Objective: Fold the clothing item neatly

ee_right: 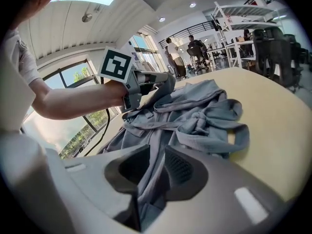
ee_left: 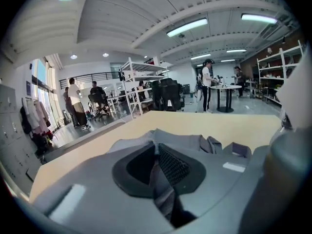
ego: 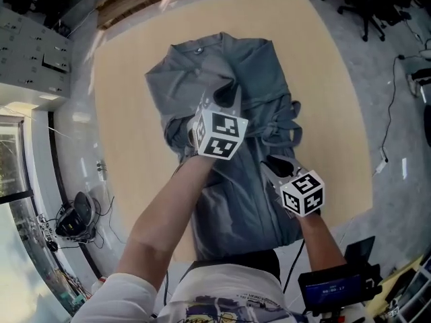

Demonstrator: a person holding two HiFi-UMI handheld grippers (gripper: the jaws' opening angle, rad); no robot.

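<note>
The left claw (ego: 225, 98) is pinched shut on a fold of the grey robe (ego: 229, 62). The right claw (ego: 273, 165), closer to the person, grips the robe's right edge. From the left claw, the robe runs long on the table (ego: 330, 79), away to its collar and back toward the person. The left claw hangs over the robe's middle, so I think its fold goes down there.

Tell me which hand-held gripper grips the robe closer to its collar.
The left hand-held gripper. It pinches the grey robe around its middle, nearer the collar, while the right hand-held gripper holds cloth lower down, closer to the person.
</note>
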